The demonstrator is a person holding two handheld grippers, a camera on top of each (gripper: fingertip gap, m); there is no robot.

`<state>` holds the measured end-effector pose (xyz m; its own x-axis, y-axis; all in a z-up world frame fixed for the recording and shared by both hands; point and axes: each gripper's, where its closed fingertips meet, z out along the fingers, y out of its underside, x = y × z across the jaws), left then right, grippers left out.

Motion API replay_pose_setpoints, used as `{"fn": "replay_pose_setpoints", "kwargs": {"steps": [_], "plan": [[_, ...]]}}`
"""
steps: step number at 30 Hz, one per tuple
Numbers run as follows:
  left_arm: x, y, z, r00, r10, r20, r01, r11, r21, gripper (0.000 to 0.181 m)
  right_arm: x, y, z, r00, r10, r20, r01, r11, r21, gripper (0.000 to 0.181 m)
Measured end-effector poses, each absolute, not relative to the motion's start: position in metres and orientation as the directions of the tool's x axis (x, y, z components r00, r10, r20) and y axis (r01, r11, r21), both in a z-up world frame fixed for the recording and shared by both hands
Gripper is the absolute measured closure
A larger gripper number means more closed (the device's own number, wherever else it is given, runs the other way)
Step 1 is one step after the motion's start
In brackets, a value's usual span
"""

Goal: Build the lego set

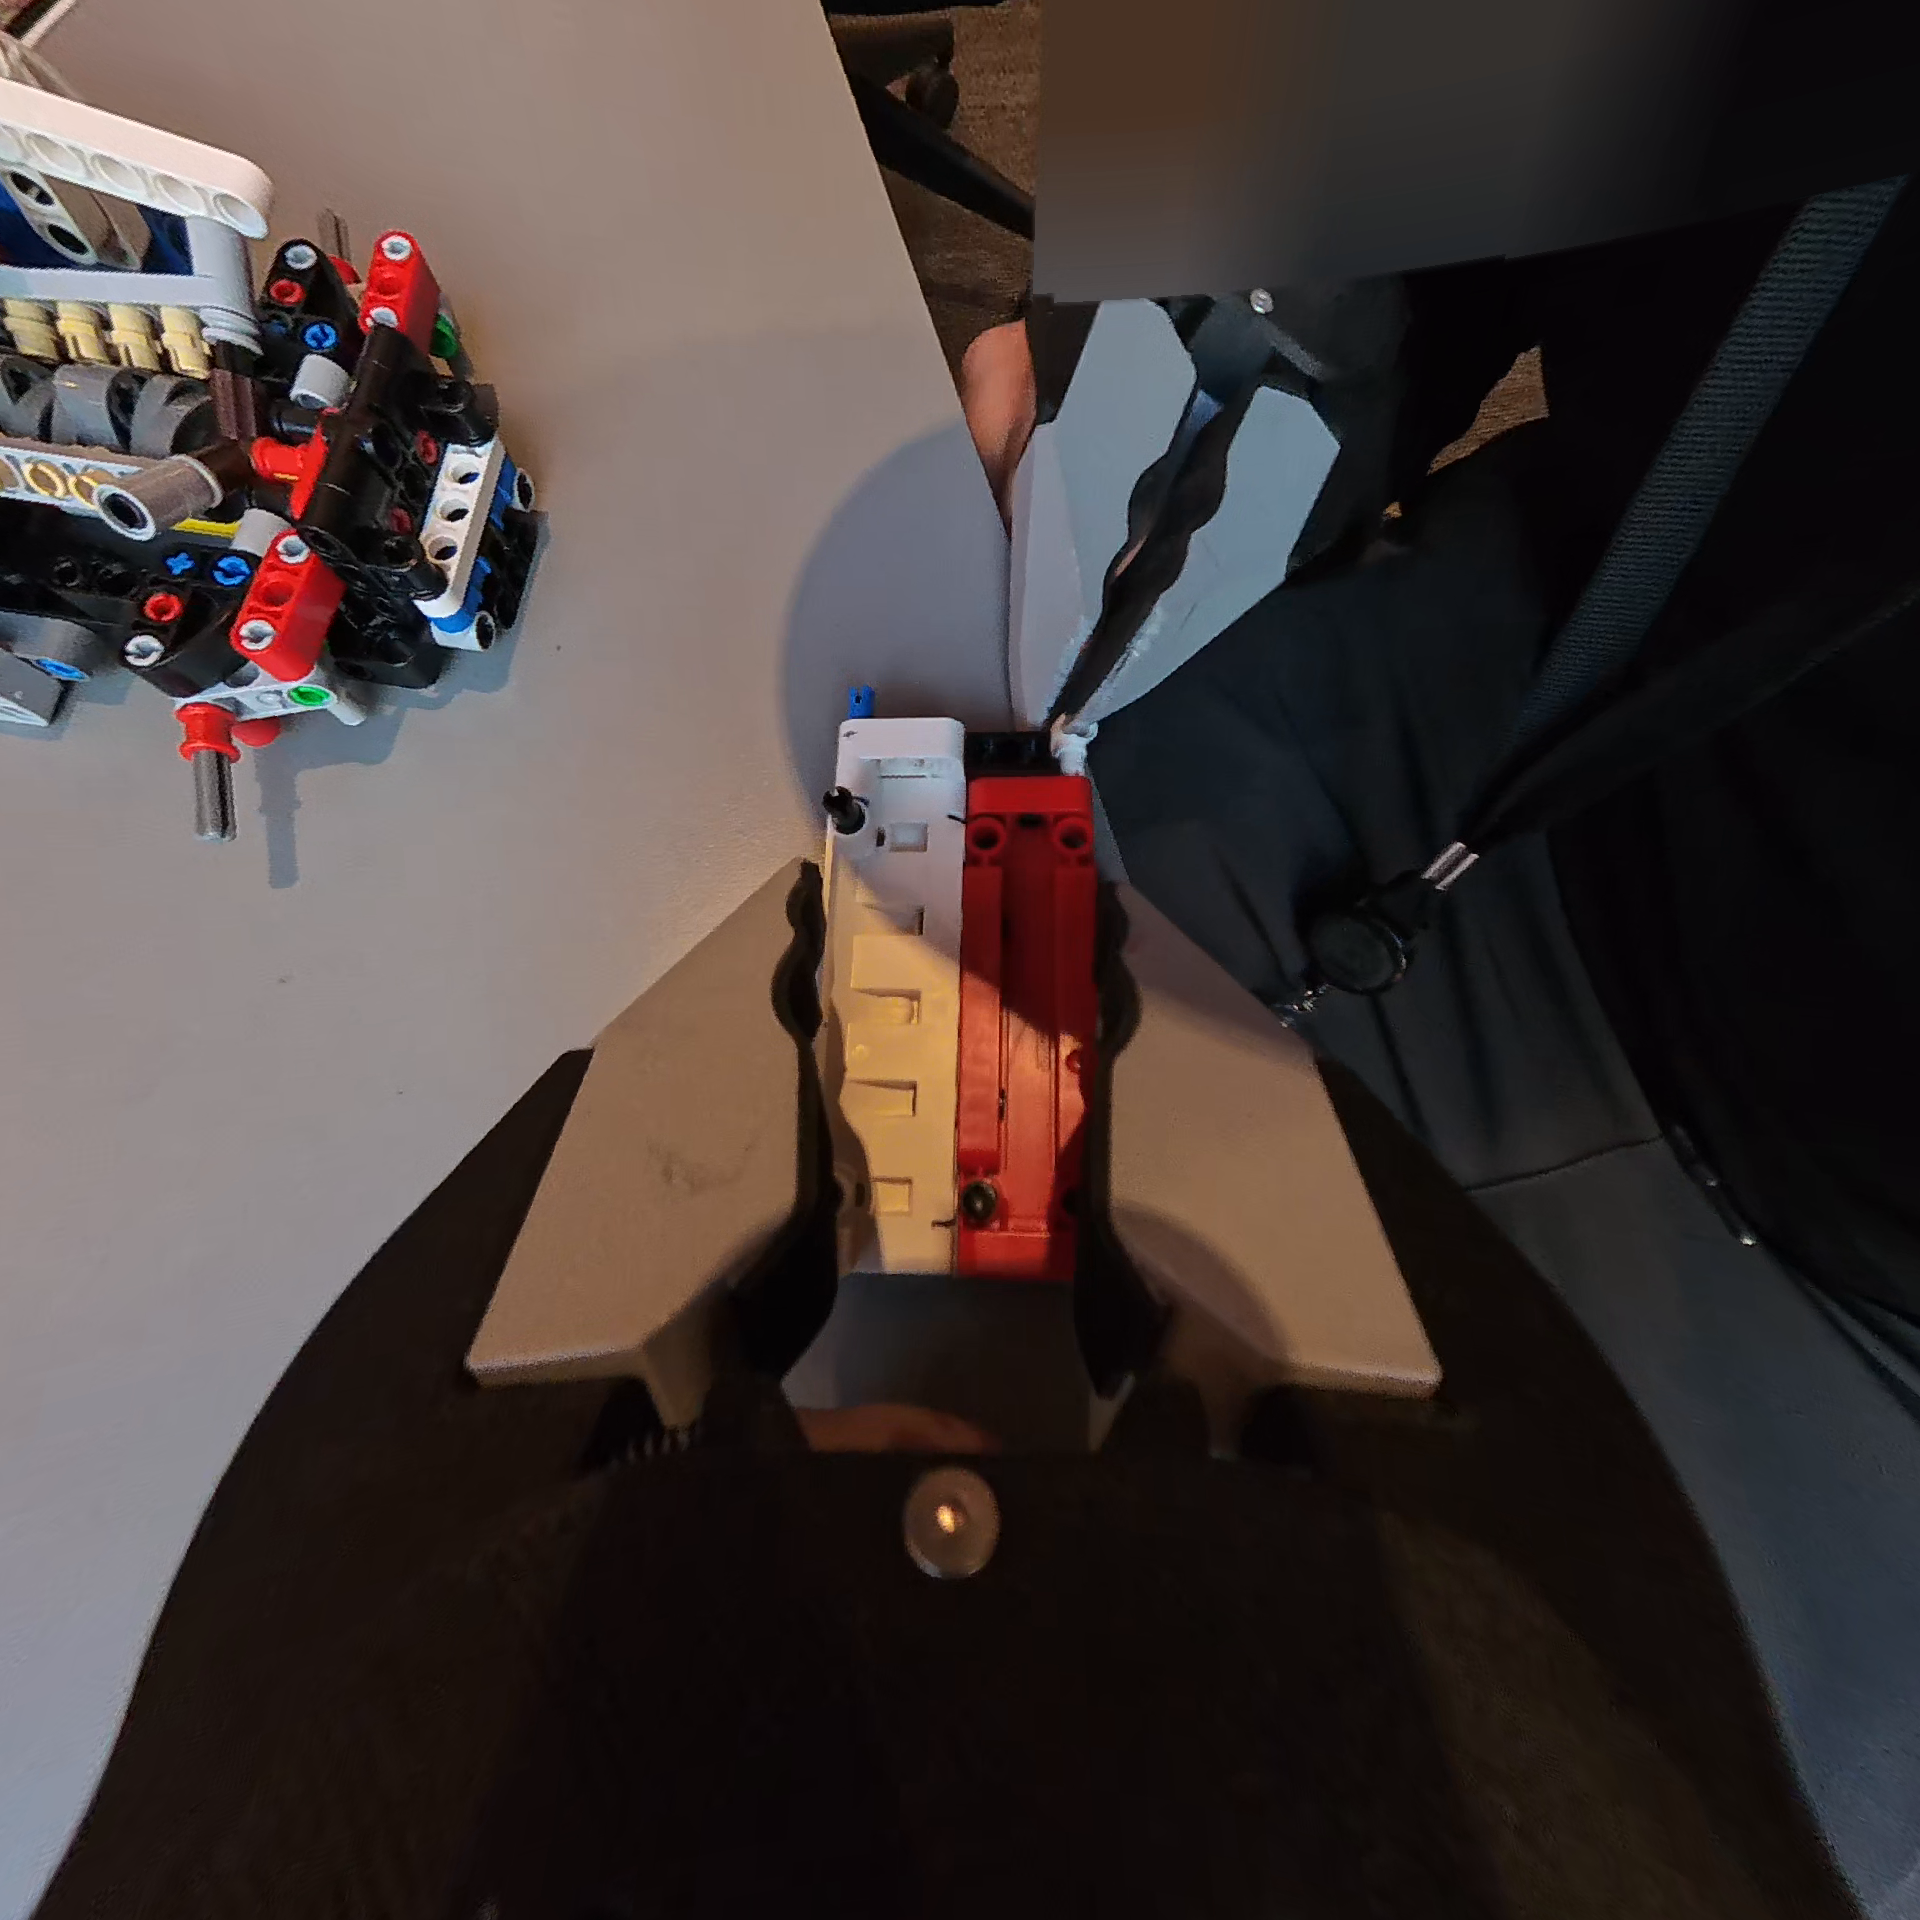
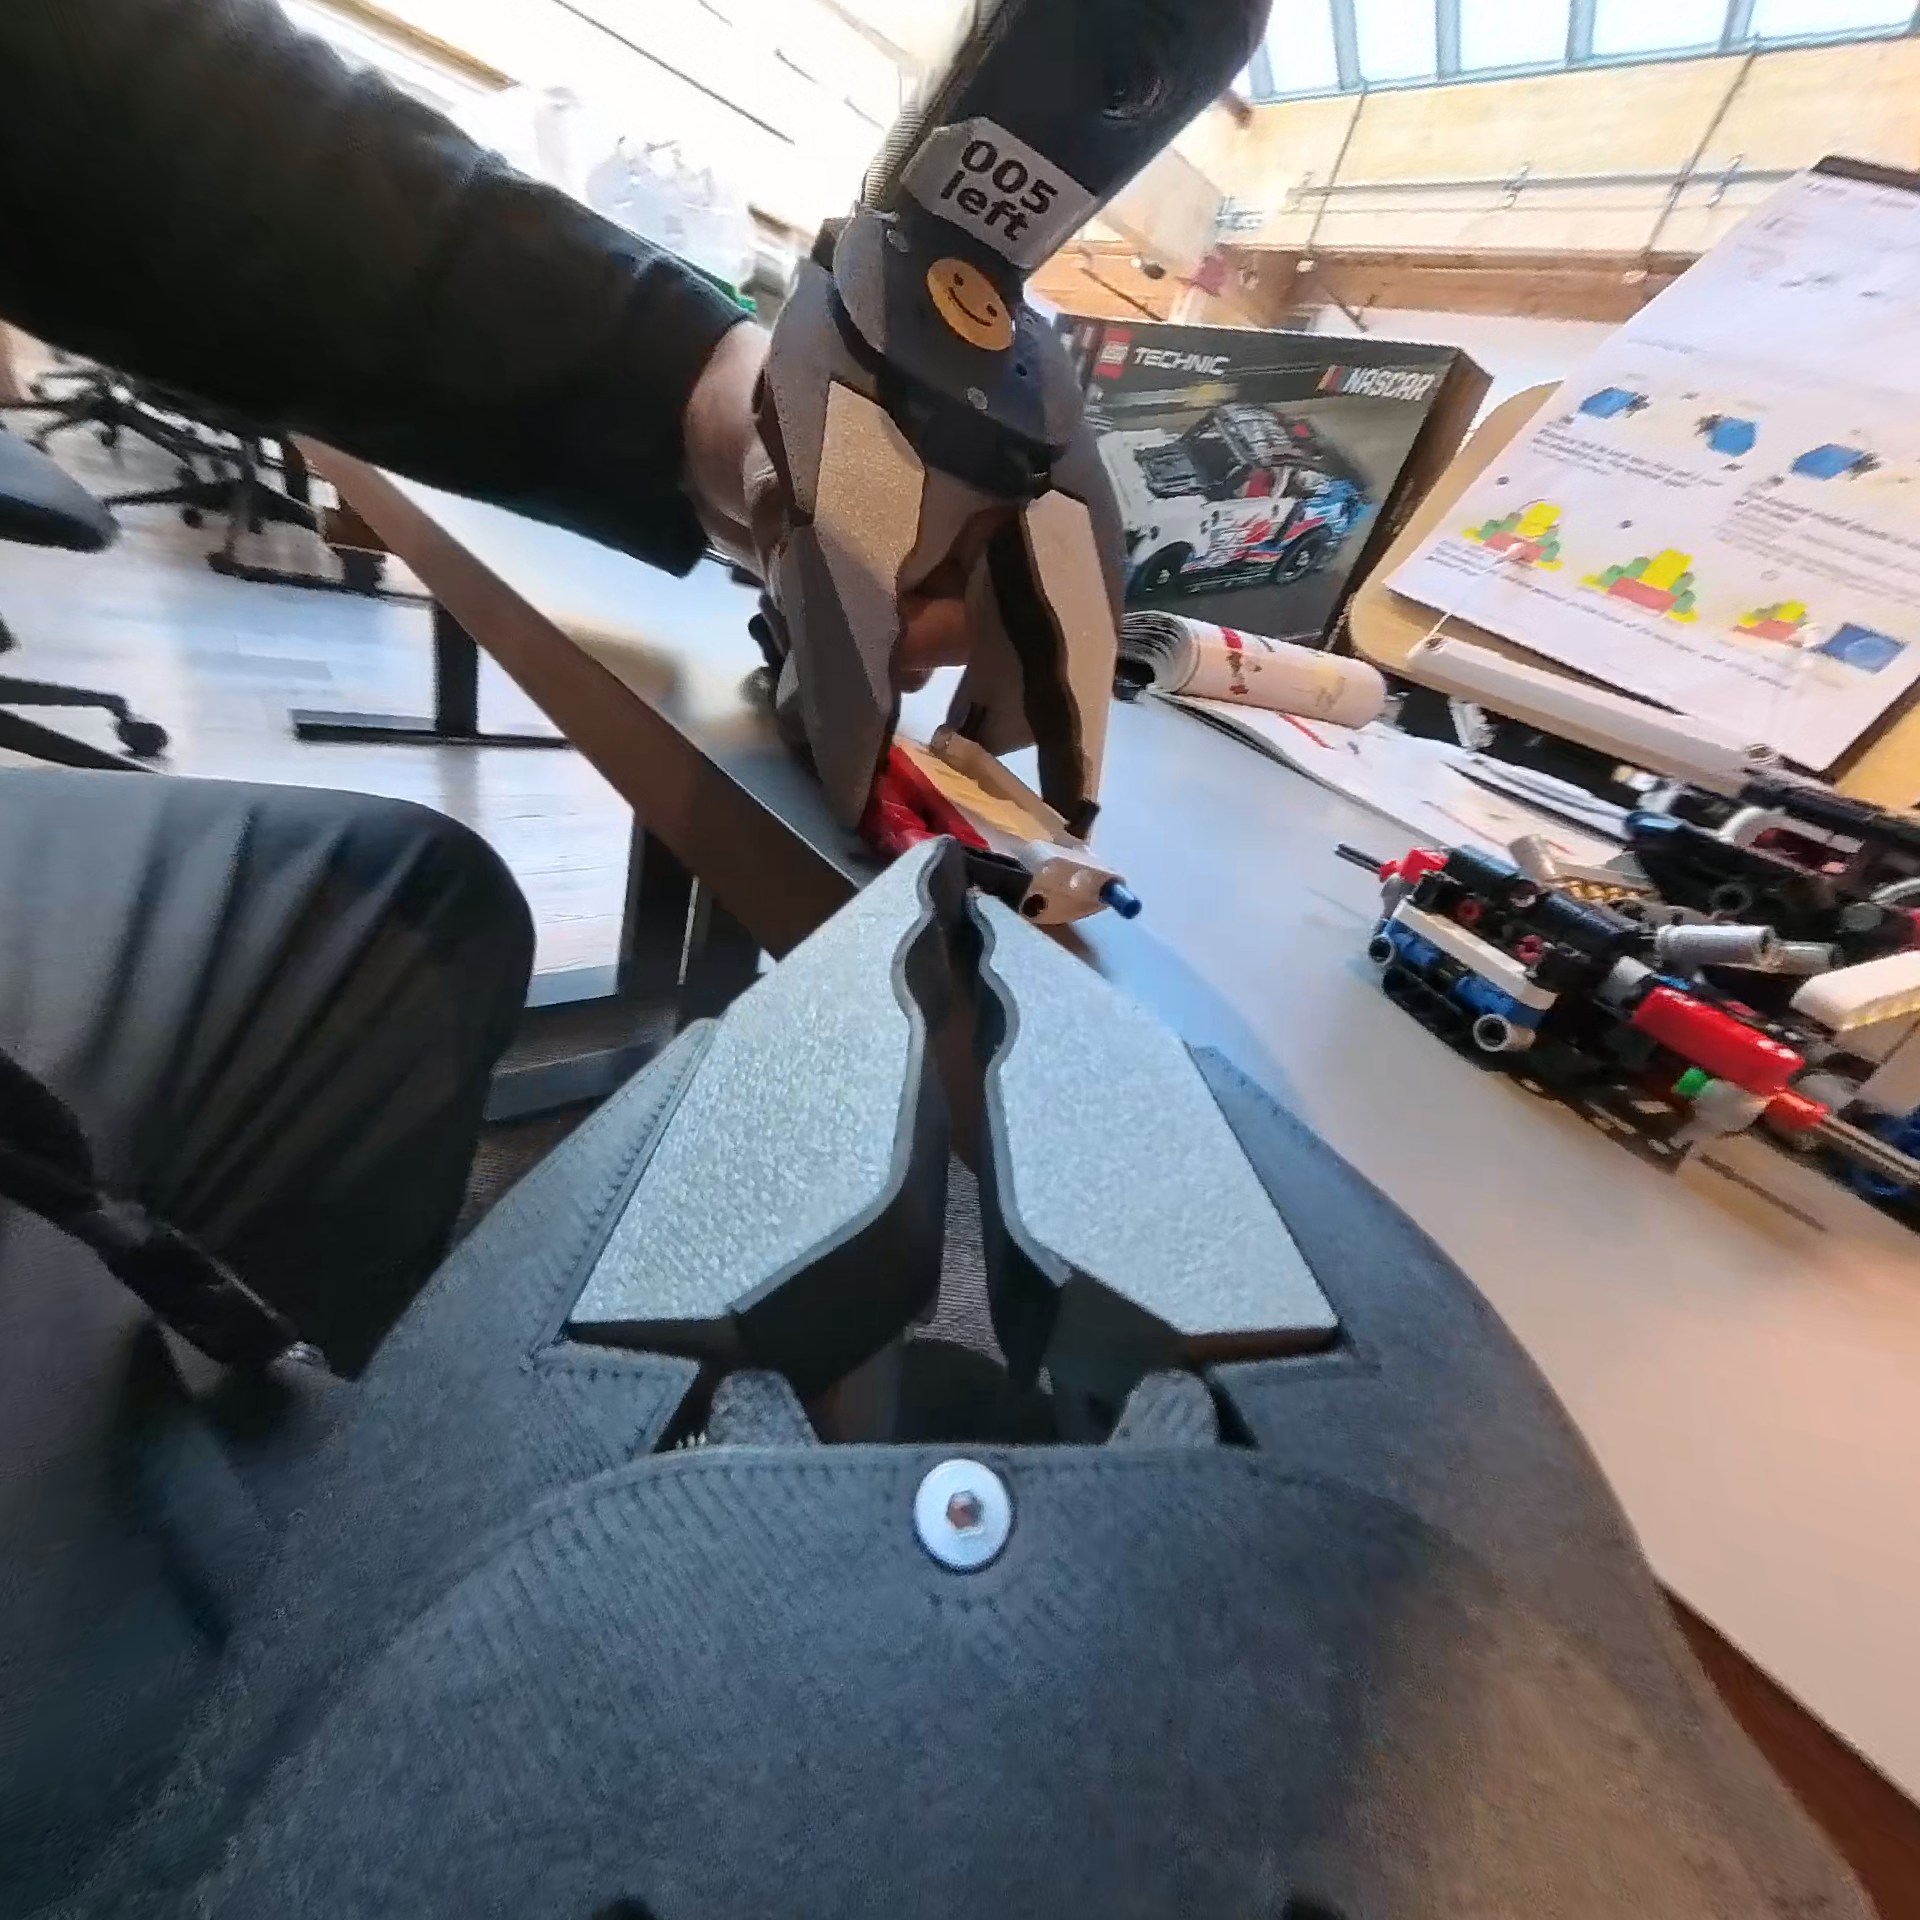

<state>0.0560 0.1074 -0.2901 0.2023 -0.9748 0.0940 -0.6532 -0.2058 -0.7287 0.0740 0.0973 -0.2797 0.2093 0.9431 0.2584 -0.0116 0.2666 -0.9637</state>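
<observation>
A rigid, light white-and-red panel subassembly [image 1: 961, 997] is clamped by its long sides in the left gripper [image 1: 956, 935] — best held there, clear of its small pins — while the right gripper [image 2: 961, 883] is pinched on its black end piece [image 1: 1003, 746].

an office, most likely: rolling chairs [image 2: 83, 499] at ten o'clock on a bare floor, a long pale tabletop [image 2: 1403, 1195], high windows [image 2: 1714, 31] at one o'clock, a product box [image 2: 1268, 478] and an instruction sheet [image 2: 1704, 468] propped at two o'clock.
</observation>
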Motion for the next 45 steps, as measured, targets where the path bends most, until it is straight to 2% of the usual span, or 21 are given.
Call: {"fn": "replay_pose_setpoints", "kwargs": {"steps": [5, 10, 13, 15, 17, 20, 22, 24, 27, 30, 32, 34, 35, 37, 42, 45], "plan": [[0.047, 0.119, -0.29, 0.27, -0.959, 0.08, -0.642, -0.241, -0.728, 0.131, 0.07, 0.099, -0.282, 0.234, 0.912, 0.337, 0.085, 0.326, -0.941, 0.181], [0.037, 0.129, -0.29, 0.329, -0.942, 0.066, -0.63, -0.271, -0.727, 0.131, 0.063, 0.097, -0.279, 0.172, 0.933, 0.316, 0.226, 0.275, -0.935, 0.181], [0.036, 0.131, -0.29, 0.35, -0.936, 0.043, -0.631, -0.27, -0.727, 0.13, 0.06, 0.095, -0.282, 0.138, 0.924, 0.356, 0.335, 0.295, -0.895, 0.181], [0.031, 0.133, -0.29, 0.379, -0.925, 0.018, -0.631, -0.272, -0.727, 0.131, 0.06, 0.095, -0.272, 0.131, 0.924, 0.36, 0.348, 0.297, -0.889, 0.181], [0.025, 0.135, -0.288, 0.405, -0.914, 0.002, -0.623, -0.278, -0.731, 0.125, 0.059, 0.098, -0.262, 0.121, 0.939, 0.322, 0.353, 0.262, -0.898, 0.181], [0.02, 0.139, -0.28, 0.443, -0.896, -0.019, -0.58, -0.27, -0.769, 0.117, 0.058, 0.111, -0.253, 0.106, 0.98, 0.168, 0.372, 0.118, -0.921, 0.181], [0.015, 0.146, -0.277, 0.491, -0.87, -0.044, -0.562, -0.279, -0.778, 0.117, 0.06, 0.13, -0.261, 0.139, 0.956, 0.26, 0.474, 0.166, -0.865, 0.181], [0.009, 0.15, -0.274, 0.53, -0.844, -0.082, -0.553, -0.27, -0.789, 0.113, 0.062, 0.136, -0.257, 0.136, 0.935, 0.328, 0.5, 0.221, -0.838, 0.181], [-0.006, 0.147, -0.262, 0.587, -0.802, -0.11, -0.509, -0.26, -0.821, 0.111, 0.078, 0.132, -0.249, 0.113, 0.943, 0.312, 0.51, 0.214, -0.833, 0.173], [-0.021, 0.141, -0.246, 0.647, -0.754, -0.111, -0.448, -0.258, -0.856, 0.112, 0.09, 0.126, -0.252, 0.071, 0.974, 0.214, 0.505, 0.15, -0.85, 0.166], [-0.018, 0.131, -0.235, 0.651, -0.752, -0.103, -0.431, -0.254, -0.866, 0.119, 0.09, 0.123, -0.253, 0.057, 0.989, 0.138, 0.519, 0.089, -0.85, 0.146], [-0.003, 0.117, -0.226, 0.626, -0.768, -0.135, -0.47, -0.234, -0.851, 0.127, 0.086, 0.12, -0.25, 0.034, 0.994, 0.103, 0.502, 0.072, -0.862, 0.137], [0.008, 0.109, -0.227, 0.604, -0.783, -0.152, -0.507, -0.229, -0.831, 0.131, 0.084, 0.119, -0.248, 0.027, 0.995, 0.098, 0.492, 0.072, -0.868, 0.137], [0.028, 0.097, -0.236, 0.562, -0.811, -0.162, -0.571, -0.24, -0.785, 0.138, 0.084, 0.114, -0.248, -0.012, 0.994, 0.113, 0.478, 0.105, -0.872, 0.181], [0.054, 0.089, -0.273, 0.52, -0.847, -0.108, -0.64, -0.303, -0.707, 0.148, 0.085, 0.108, -0.26, -0.072, 0.989, 0.125, 0.456, 0.144, -0.878, 0.181], [0.063, 0.09, -0.281, 0.522, -0.851, -0.064, -0.628, -0.332, -0.704, 0.15, 0.087, 0.11, -0.261, -0.078, 0.983, 0.166, 0.428, 0.183, -0.885, 0.181]]}}
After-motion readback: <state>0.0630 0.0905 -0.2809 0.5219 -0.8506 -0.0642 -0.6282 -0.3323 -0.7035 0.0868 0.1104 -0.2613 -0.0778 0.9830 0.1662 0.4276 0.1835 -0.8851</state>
